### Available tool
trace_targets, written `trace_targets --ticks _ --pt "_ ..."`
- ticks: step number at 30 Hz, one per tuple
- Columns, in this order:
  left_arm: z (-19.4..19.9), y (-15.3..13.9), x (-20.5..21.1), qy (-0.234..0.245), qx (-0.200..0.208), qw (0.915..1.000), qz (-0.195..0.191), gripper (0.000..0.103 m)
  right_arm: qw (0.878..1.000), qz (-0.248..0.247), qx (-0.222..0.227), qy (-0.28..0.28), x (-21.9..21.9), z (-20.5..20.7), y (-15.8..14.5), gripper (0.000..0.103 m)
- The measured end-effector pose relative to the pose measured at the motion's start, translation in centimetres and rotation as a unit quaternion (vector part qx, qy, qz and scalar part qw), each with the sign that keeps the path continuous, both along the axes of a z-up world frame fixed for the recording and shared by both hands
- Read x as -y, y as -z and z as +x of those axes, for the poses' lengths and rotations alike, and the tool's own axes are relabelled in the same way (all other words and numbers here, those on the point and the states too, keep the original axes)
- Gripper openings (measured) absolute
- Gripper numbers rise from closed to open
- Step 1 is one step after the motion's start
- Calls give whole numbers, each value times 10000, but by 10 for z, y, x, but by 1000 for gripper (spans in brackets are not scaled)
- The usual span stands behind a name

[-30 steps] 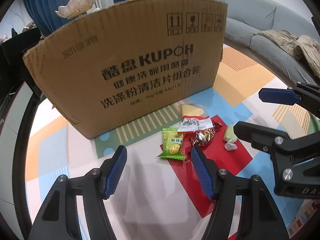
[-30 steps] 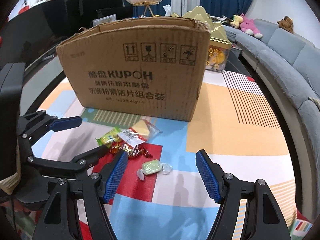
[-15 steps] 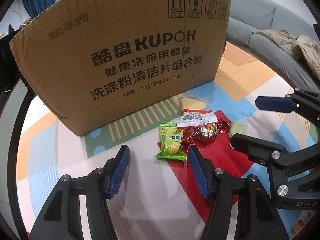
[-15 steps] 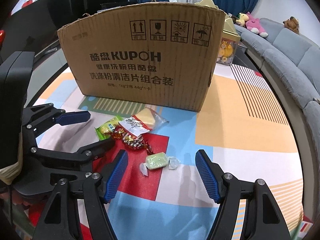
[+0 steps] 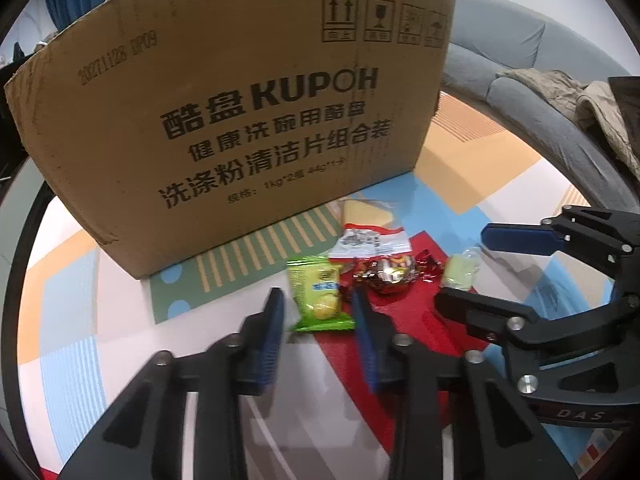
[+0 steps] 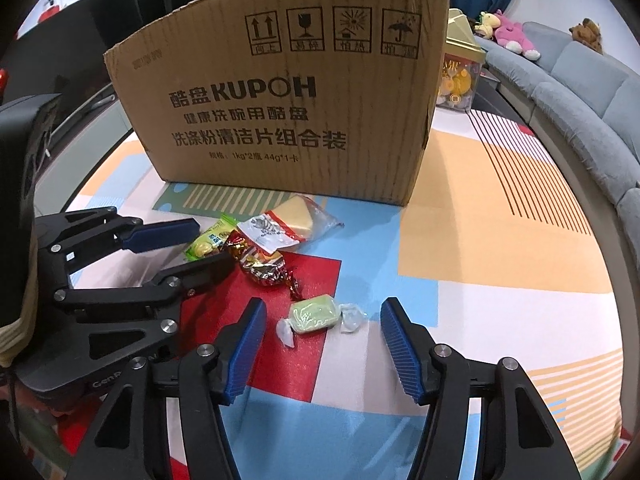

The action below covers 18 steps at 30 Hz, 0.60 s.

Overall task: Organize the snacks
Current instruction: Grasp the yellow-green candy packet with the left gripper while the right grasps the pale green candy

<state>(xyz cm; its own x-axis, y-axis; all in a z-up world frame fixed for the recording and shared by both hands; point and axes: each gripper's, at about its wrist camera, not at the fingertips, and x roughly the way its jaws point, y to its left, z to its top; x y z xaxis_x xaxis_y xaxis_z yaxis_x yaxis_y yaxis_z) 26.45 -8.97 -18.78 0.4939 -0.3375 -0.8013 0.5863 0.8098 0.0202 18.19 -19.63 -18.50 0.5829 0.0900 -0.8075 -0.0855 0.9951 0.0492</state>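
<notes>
Left hand-held gripper (image 5: 318, 308), jaws just closing to narrow, straddles the green-yellow foil snack packet (image 5: 320, 298); pad contact unclear. Right hand-held gripper (image 6: 322, 328), half-open and closing, brackets the pale green clear-wrapped candy (image 6: 314, 314), untouched.

Brown box (image 6: 288, 112), black print and four black symbols along its top. Bench cloth (image 6: 480, 240) in blocks: orange, sky blue, white, red, a green patch with pale stripes and blue dots. Green-and-yellow packet (image 5: 320, 296). Red-and-gold foil candy (image 6: 264, 266). Pale green sweet (image 6: 314, 314) in clear wrap. Yellow wedge (image 6: 296, 216) under a red-edged white label. Blue ribbed fingers (image 6: 248, 348) on black frames. Grey sofa (image 6: 580, 80).
</notes>
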Motion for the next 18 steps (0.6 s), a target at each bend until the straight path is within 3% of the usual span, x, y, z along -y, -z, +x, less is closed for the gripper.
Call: trace_targets --ticks 18 --pt "-14 1 -7 -131 15 9999 11 28 9999 4 -6 -112 -2 0 2 30"
